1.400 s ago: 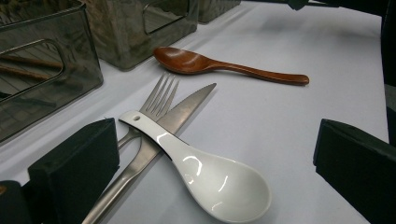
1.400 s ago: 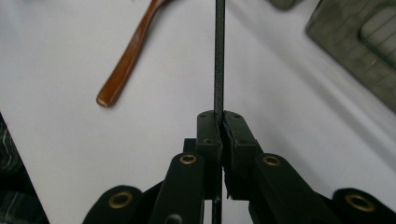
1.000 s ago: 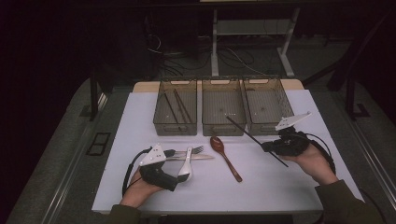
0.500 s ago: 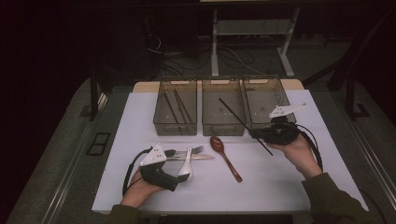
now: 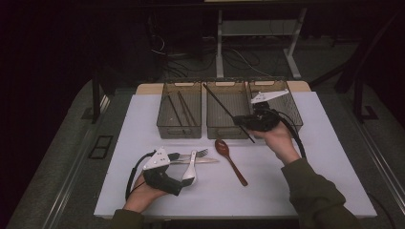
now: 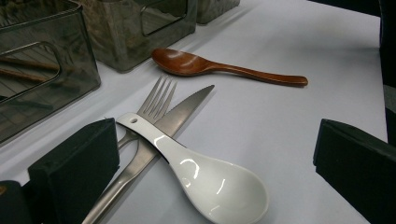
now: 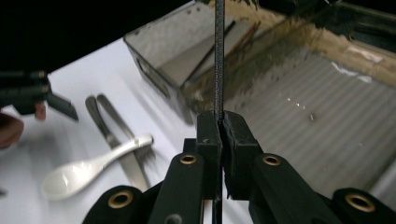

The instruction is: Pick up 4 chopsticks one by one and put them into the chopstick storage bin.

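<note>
Right gripper view | thin dark chopstick | pinched upright btwn claw pads

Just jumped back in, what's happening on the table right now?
The right tongs are shut on a black chopstick, holding it over the middle bin. The left bin has chopsticks in it. The left tongs sit open around a white spoon that lies across a fork and knife. A wooden spoon lies on the table.

Glossy white ceramic spoon, polished wooden spoon, brushed metal knife, matt black chopstick
</note>
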A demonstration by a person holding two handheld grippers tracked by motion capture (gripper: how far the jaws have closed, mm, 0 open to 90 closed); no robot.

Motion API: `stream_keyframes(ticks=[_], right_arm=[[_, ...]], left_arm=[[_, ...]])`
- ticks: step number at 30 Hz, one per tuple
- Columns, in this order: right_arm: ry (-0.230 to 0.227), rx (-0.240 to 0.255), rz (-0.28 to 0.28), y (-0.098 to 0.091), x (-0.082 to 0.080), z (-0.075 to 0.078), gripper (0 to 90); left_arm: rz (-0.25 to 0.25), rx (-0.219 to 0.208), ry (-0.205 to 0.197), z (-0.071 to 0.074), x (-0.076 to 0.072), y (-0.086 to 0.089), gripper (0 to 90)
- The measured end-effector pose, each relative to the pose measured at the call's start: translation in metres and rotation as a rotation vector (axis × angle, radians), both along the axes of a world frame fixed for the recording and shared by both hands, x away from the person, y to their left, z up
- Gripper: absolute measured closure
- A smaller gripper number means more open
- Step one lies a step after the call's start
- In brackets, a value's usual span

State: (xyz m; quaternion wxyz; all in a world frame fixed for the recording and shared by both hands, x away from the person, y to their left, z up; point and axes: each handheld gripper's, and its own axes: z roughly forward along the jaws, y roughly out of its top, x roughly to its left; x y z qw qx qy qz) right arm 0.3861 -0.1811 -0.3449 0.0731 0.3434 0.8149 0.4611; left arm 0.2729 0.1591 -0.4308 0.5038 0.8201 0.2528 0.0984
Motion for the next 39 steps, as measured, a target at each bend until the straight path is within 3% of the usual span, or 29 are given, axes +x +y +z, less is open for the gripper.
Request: stream_keyframes(ticks=[11, 20, 30, 39], right_arm=[[-0.020, 0.044, -0.024, 0.046, 0.032, 0.015, 85.3], [-0.042, 0.032, -0.034, 0.090, 0.056, 0.018, 85.4], [-0.041, 0.024, -0.042, 0.131, 0.079, 0.009, 85.3], [-0.016, 0.005, -0.046, 0.157, 0.091, -0.008, 85.3]], left_arm=[[-0.006, -0.003, 0.003, 0.000, 0.000, -0.001, 0.0], [-0.011, -0.011, -0.002, 0.001, 0.000, 0.000, 0.0], [-0.009, -0.032, 0.000, 0.002, 0.000, 0.001, 0.0], [-0.009, -0.039, 0.001, 0.002, 0.000, 0.001, 0.0]])
